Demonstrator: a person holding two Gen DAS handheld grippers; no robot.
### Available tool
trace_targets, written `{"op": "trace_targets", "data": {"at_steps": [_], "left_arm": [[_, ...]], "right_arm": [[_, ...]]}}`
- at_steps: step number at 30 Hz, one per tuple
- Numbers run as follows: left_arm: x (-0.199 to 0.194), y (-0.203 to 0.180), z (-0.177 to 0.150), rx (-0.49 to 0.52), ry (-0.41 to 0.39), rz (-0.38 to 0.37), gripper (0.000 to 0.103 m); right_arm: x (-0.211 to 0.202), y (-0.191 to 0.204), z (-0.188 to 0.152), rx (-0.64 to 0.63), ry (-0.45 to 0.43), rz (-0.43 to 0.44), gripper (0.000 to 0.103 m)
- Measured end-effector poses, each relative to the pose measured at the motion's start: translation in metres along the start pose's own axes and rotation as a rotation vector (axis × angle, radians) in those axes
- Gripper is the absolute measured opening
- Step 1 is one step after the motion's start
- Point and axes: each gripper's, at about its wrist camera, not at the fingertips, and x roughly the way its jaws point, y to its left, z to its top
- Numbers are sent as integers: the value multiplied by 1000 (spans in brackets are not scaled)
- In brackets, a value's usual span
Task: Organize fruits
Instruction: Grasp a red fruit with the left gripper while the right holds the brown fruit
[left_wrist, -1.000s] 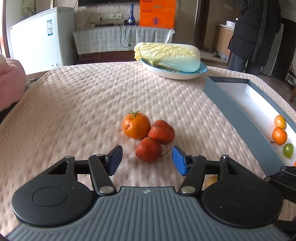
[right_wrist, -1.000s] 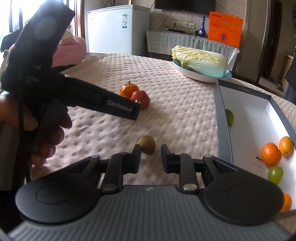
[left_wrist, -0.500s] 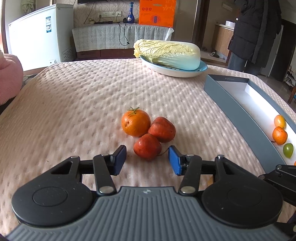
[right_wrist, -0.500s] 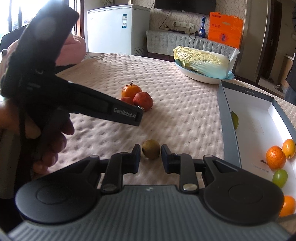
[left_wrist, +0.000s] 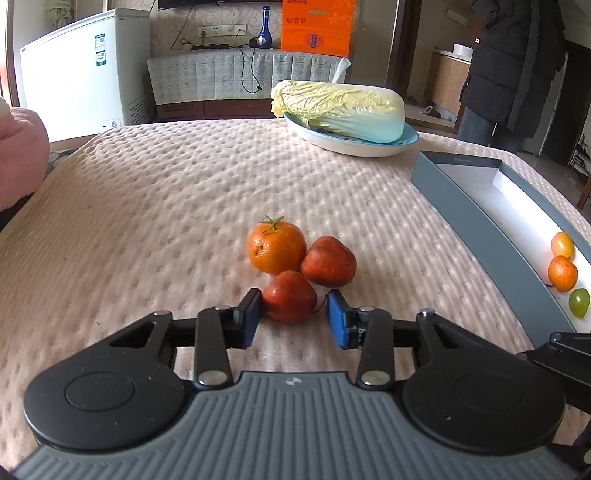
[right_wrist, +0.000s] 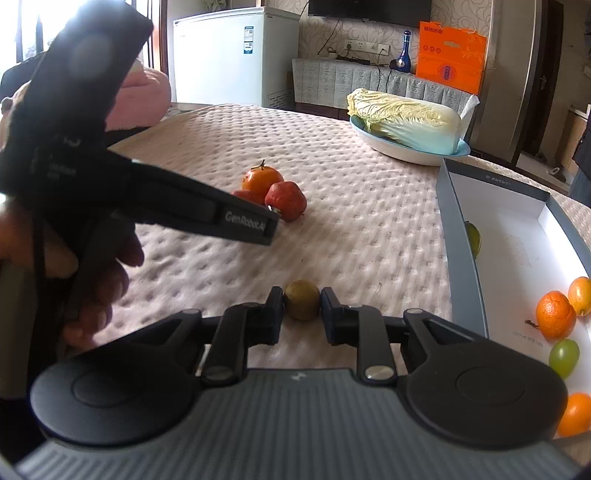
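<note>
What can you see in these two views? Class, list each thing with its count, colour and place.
Red fruits: two, table centre; nearer one between the left fingers.
Tangerine: one, orange, behind them.
Brownish fruit: one, between the right fingers.
Box: one, grey, right; holds orange fruits, green grape.
Cabbage: one, on blue plate.
Left gripper: open.
Right gripper: not yet closed.
</note>
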Motion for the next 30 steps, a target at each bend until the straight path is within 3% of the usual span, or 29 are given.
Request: {"op": "trace_targets", "data": {"at_steps": [4, 30], "left_arm": [[0, 1, 0, -3, -1, 4, 38], [-22, 3, 7, -5, -38, 60, 38]], "right_arm": [[-5, -2, -1, -2, 3, 6, 25], [-30, -13, 2, 55, -51, 45, 25]]}}
